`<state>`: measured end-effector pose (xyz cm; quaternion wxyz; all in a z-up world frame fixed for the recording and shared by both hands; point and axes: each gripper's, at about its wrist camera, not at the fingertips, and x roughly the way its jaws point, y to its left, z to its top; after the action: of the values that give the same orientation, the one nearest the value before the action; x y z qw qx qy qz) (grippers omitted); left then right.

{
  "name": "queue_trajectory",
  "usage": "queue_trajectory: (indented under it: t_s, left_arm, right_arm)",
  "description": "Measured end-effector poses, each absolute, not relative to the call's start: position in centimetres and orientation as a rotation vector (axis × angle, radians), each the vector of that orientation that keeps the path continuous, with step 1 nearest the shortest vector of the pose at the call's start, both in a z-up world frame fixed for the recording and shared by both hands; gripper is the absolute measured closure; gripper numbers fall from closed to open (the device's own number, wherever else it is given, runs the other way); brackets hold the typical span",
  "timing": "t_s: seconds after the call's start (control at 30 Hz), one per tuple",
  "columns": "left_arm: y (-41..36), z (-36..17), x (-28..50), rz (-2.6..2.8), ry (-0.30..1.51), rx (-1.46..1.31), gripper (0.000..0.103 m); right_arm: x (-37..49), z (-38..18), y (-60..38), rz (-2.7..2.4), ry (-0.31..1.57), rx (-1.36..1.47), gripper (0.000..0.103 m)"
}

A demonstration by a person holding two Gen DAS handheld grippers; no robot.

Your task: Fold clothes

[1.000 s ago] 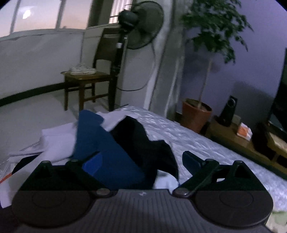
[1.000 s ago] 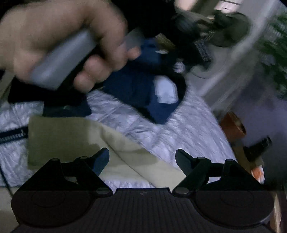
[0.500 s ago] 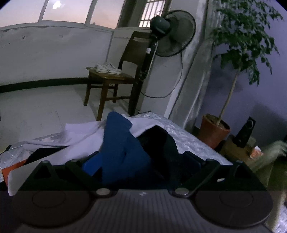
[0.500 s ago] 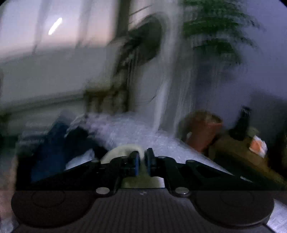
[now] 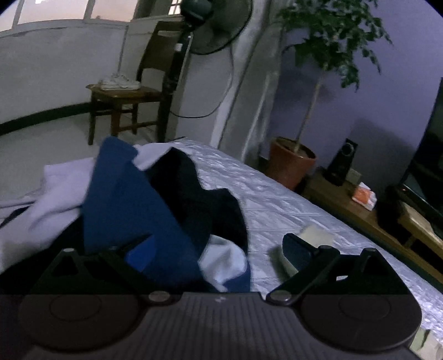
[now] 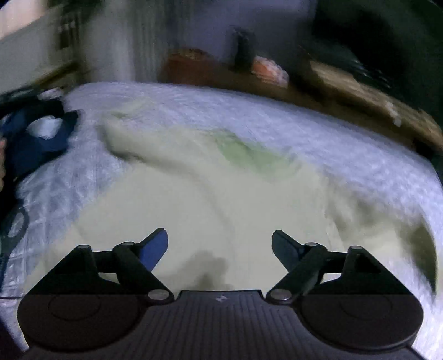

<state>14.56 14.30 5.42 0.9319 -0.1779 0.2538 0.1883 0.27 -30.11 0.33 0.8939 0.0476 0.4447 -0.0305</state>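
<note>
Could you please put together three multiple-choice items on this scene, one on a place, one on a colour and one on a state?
1. Where do the white shoes sit?
A. on the wooden chair
B. on the bed
C. beside the plant pot

2. What colour is the garment spread under the right tool?
A. red
B. pale cream
C. black

3. How do the right tool's jaws stand?
A. clamped on the blue garment
B. shut tight with nothing between them
C. apart, gripping nothing

Answers: 1 A, the shoes lie on the chair's seat by the fan. 2 B, the cloth on the quilted bed is pale cream. 3 C, the jaws are opening over the cloth, with a clear gap between them.
</note>
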Motion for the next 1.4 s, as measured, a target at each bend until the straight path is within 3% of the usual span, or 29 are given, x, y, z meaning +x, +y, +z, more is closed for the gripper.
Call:
queue_trajectory:
  t_s: [0.13,0.27,0.33,0.4,0.57,0.67,0.73,0.8,0.83,0.87,0.9,0.93,1.0,1.23,1.3,1.4]
  left_arm:
    - [12.6,6.3,14.5,0.351,0.492,-0.341,0.006]
    - [11.4,6.6,14.6,0.324,0.481,-0.330,0.006]
    - [10.5,6.3,15.2,0.309,0.493,-0.318,0.006]
    - [9.6,5.9,15.9,0.292,0.506,-0.301,0.006]
    - [7.3,5.2,17.1,0.229,0.545,-0.245,0.006]
    - [6.5,4.9,17.4,0.207,0.554,-0.212,0.006]
    - [6.6,4.8,17.5,0.208,0.557,-0.212,0.006]
    - [6.9,4.7,17.7,0.210,0.564,-0.220,0.006]
    - [7.0,4.6,17.9,0.207,0.572,-0.226,0.006]
    - [7.1,4.5,17.9,0.205,0.579,-0.232,0.006]
    - [7.1,4.4,18.0,0.202,0.585,-0.236,0.006]
    - [7.1,4.3,18.0,0.199,0.590,-0.236,0.006]
    - [7.0,4.2,18.1,0.191,0.599,-0.236,0.006]
    - [4.5,3.1,18.5,0.105,0.672,-0.158,0.006]
    - [3.8,2.9,18.5,0.080,0.686,-0.138,0.006]
    - [2.5,2.7,18.3,0.040,0.691,-0.099,0.006]
  right_arm:
    - [-6.1,-1.9,-34.6,-0.189,1.021,0.306,0.037]
    - [-7.0,-3.4,-34.0,-0.112,1.090,0.258,0.042]
    - [-7.1,-3.8,-33.7,-0.095,1.115,0.177,0.078]
    - [-7.1,-3.6,-33.4,-0.087,1.132,0.056,0.093]
    - [-6.3,-3.2,-33.7,-0.105,1.184,-0.257,0.094]
    - [-6.6,-2.6,-35.5,-0.051,1.202,-0.071,0.087]
    - [-6.7,-2.6,-36.1,0.010,1.188,0.107,0.077]
    - [-7.0,-3.6,-35.5,0.031,1.198,0.172,0.054]
    - [-7.3,-3.8,-35.3,0.045,1.181,0.195,0.048]
    - [-7.5,-3.9,-35.0,0.053,1.160,0.218,0.034]
    - [-7.6,-4.0,-34.9,0.053,1.151,0.248,0.030]
    - [-7.5,-3.9,-34.5,0.060,1.149,0.247,0.035]
    - [-7.3,-3.5,-33.3,0.084,1.168,0.173,0.098]
    - [-6.9,-1.9,-32.9,0.063,1.187,-0.185,0.099]
    - [-6.8,-1.6,-33.0,0.061,1.224,-0.286,0.093]
    - [-6.9,-0.6,-34.7,0.135,1.211,-0.157,0.089]
